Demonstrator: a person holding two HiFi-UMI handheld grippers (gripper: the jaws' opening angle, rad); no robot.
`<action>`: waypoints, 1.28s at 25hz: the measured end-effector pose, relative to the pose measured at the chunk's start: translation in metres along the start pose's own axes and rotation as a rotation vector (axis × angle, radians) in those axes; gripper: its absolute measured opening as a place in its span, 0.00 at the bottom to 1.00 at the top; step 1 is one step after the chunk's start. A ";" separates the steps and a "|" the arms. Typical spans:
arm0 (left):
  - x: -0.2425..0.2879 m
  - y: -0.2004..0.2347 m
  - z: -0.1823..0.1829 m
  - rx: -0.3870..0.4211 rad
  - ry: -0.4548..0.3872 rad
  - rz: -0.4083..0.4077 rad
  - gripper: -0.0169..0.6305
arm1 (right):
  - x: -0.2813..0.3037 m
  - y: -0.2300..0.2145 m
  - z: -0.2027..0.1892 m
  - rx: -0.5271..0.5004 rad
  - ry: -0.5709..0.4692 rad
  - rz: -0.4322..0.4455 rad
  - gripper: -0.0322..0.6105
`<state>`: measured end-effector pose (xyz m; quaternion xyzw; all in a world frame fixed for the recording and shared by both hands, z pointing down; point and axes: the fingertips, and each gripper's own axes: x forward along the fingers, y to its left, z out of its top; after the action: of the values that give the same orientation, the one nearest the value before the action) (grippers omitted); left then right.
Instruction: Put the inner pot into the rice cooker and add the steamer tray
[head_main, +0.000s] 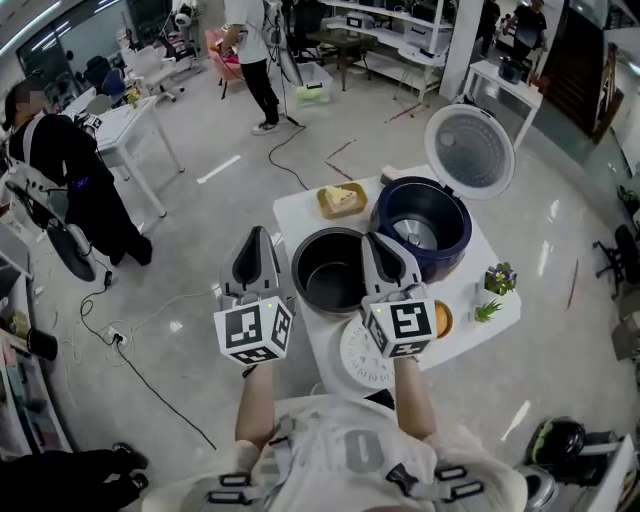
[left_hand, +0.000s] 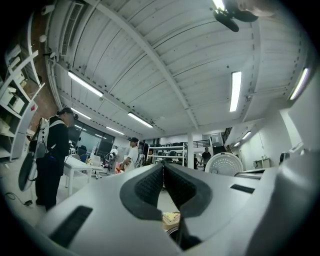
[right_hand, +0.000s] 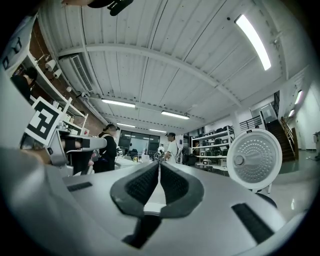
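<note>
The dark inner pot (head_main: 330, 270) stands empty on the small white table (head_main: 300, 215), left of the navy rice cooker (head_main: 422, 225), whose round lid (head_main: 469, 150) is raised. The white perforated steamer tray (head_main: 360, 358) lies at the table's near edge, partly under my right hand. My left gripper (head_main: 257, 235) hovers shut and empty just left of the pot, off the table's left edge. My right gripper (head_main: 376, 240) is shut and empty over the pot's right rim. In the right gripper view the shut jaws (right_hand: 159, 167) aim past the lid (right_hand: 254, 159). The left gripper view has shut jaws (left_hand: 163, 170).
A wooden dish with food (head_main: 341, 200) sits behind the pot. An orange object (head_main: 442, 318) and a small potted plant (head_main: 498, 278) are at the table's right end. People stand at the left (head_main: 70, 170) and the far back (head_main: 255, 60). Cables run across the floor (head_main: 130, 350).
</note>
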<state>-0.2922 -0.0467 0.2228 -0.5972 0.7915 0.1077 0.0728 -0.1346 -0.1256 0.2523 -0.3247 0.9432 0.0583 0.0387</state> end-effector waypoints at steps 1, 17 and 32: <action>0.003 -0.001 -0.001 0.001 0.001 -0.001 0.06 | 0.002 -0.002 0.001 -0.002 0.000 0.004 0.06; 0.013 -0.021 -0.004 -0.095 0.004 -0.205 0.55 | 0.018 0.002 0.016 0.197 -0.080 0.083 0.62; 0.017 -0.002 -0.064 -0.308 0.212 -0.271 0.55 | -0.006 -0.052 -0.031 0.238 0.062 -0.067 0.64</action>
<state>-0.2944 -0.0792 0.2800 -0.7102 0.6814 0.1531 -0.0888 -0.0992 -0.1667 0.2793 -0.3506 0.9329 -0.0653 0.0497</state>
